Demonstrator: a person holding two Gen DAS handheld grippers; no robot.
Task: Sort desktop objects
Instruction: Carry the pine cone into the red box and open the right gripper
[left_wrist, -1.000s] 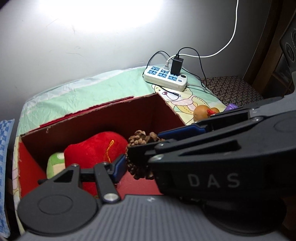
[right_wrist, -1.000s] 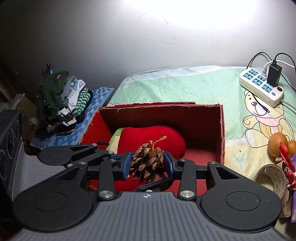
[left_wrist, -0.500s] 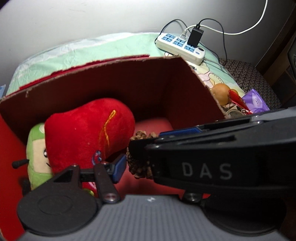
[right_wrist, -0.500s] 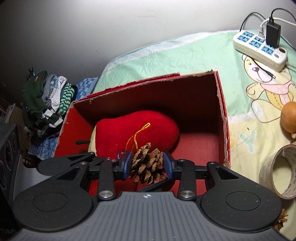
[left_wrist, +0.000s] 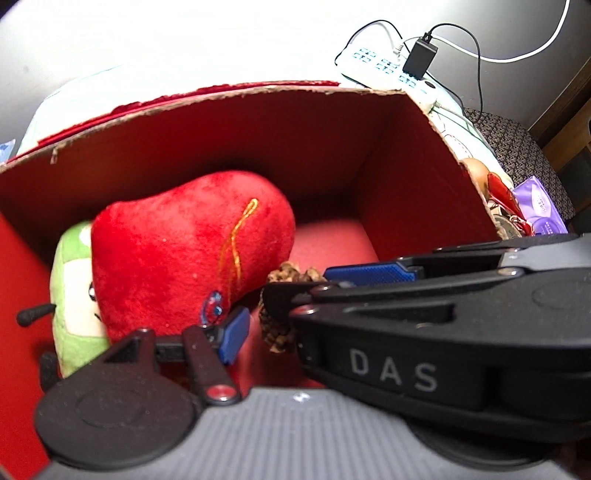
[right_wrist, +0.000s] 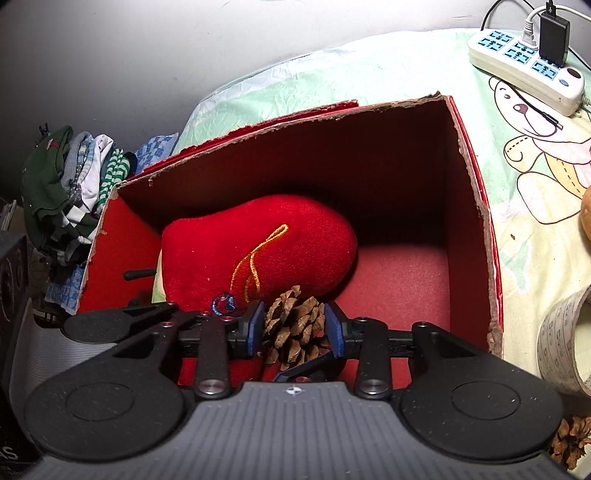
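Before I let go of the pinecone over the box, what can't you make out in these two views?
- Left gripper's right finger: left view, hidden behind the right gripper.
- Pinecone's underside and gap to the box floor: right view, hidden by the gripper body.
- Green plush: mostly covered by the red plush.
- Tape roll: right view, cut by the edge.

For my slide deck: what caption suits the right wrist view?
Right gripper holds a pine cone low inside the red box, beside a red plush toy.
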